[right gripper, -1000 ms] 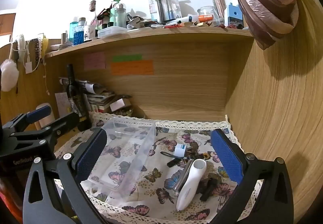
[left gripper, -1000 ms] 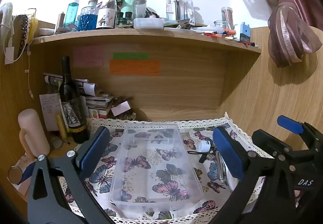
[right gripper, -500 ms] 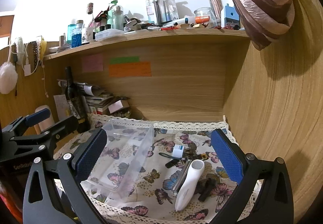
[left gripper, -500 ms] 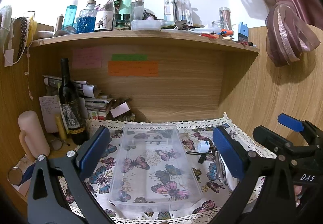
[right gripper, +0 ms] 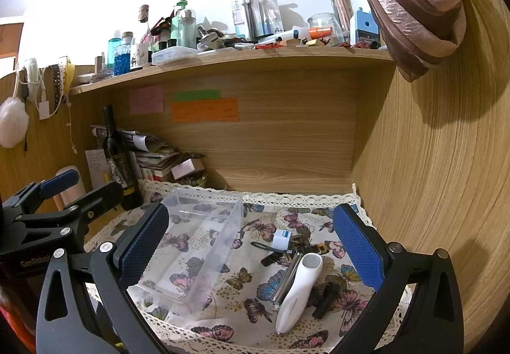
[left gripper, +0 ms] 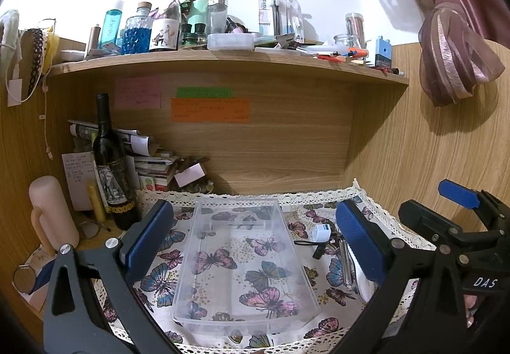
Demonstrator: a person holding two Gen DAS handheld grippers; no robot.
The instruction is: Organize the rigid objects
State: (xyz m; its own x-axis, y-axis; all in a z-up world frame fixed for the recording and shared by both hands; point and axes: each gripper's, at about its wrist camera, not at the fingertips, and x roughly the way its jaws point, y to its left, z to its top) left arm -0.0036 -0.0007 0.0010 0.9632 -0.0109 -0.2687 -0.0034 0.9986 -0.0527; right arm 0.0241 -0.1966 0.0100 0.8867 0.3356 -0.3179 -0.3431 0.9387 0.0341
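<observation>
Both grippers are hanging spread and empty; the right gripper (right gripper: 250, 245) is nearer the long white plastic handheld device (right gripper: 299, 292), lying lengthwise toward it, beside the clear plastic bin (right gripper: 204, 245).

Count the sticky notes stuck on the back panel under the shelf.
3. A pink note sits at the left, a green strip to its right, and a wider orange note directly below the green one. None appears hidden.

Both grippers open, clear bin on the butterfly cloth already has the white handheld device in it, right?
Not quite. The clear bin is empty; the white handheld device lies on the butterfly cloth beside it, as the right wrist view shows. Both the left gripper and right gripper are open.
</observation>
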